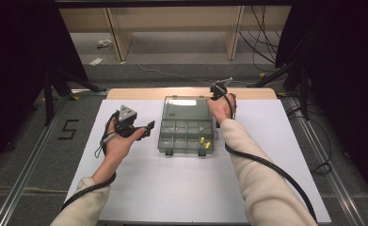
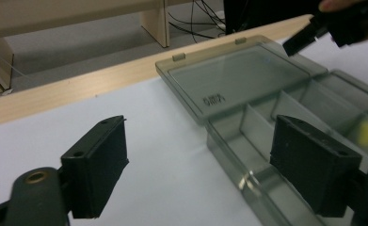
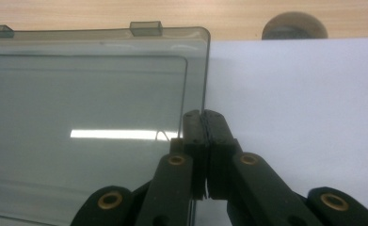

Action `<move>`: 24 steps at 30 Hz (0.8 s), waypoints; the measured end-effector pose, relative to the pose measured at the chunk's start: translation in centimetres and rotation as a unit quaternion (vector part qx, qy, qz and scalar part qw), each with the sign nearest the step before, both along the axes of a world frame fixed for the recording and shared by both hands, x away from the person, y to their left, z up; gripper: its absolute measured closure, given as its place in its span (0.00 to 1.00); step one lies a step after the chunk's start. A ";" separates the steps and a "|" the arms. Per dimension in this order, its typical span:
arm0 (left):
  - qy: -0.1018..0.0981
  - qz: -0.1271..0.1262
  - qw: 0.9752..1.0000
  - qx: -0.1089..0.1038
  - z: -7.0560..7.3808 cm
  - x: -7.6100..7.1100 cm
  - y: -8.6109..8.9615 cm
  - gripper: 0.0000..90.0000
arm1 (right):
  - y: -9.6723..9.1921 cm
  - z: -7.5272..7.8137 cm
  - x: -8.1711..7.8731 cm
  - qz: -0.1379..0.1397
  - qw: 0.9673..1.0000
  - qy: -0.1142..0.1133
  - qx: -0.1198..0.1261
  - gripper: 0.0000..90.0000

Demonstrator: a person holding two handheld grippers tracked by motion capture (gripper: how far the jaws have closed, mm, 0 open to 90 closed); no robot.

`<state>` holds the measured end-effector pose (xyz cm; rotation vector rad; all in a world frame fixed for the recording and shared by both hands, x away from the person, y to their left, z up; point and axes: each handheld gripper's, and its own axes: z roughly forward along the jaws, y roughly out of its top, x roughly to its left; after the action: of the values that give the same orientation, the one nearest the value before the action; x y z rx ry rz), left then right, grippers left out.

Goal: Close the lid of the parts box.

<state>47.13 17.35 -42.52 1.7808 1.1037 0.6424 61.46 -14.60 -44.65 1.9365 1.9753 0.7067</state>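
White table, open compartment box, right tongs pinching its lid edge, left tongs spread beside it.

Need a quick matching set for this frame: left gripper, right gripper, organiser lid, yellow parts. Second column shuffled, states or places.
Things:
1. left gripper
2. right gripper
3. organiser lid
4. yellow parts

States or places:
A. lying flat open on the table
B. in the near right compartments of the box
C. jaws wide apart, nothing between them
D. jaws shut at the lid's right edge

Pairs: 1-C, 2-D, 3-A, 4-B
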 end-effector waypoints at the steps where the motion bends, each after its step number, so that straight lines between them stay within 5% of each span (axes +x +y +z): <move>1: 0.003 0.007 1.000 -0.005 0.4 0.8 -0.2 0.25 | 0.0 0.1 -0.1 0.002 1.000 -0.003 -0.002 0.99; 3: 0.025 0.020 0.999 -0.005 1.2 3.5 -1.1 0.33 | 0.1 0.3 -0.5 0.004 1.000 -0.019 -0.004 1.00; 8: 0.068 0.032 0.997 -0.012 1.4 6.3 -2.0 0.44 | 0.0 0.7 -1.1 0.007 0.999 -0.041 -0.001 1.00; 11: 0.125 0.041 0.991 -0.022 0.6 8.6 -2.5 0.54 | -0.2 1.0 -1.6 0.009 0.998 -0.059 -0.002 1.00; 12: 0.125 0.041 0.991 -0.022 0.6 8.6 -2.5 0.58 | -0.2 1.1 -1.7 0.012 0.998 -0.064 -0.003 1.00; 17: 0.181 0.050 0.981 -0.052 -1.4 10.2 -3.2 0.68 | 0.0 1.5 -2.5 0.019 0.996 -0.087 -0.003 1.00; 24: 0.197 0.048 0.977 -0.061 -2.4 10.7 -4.0 0.78 | 0.2 2.2 -3.1 0.028 0.994 -0.104 0.000 1.00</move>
<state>57.86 13.31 -44.97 1.7999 1.4686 0.2728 58.33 -14.42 -42.44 1.7357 1.9084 0.8839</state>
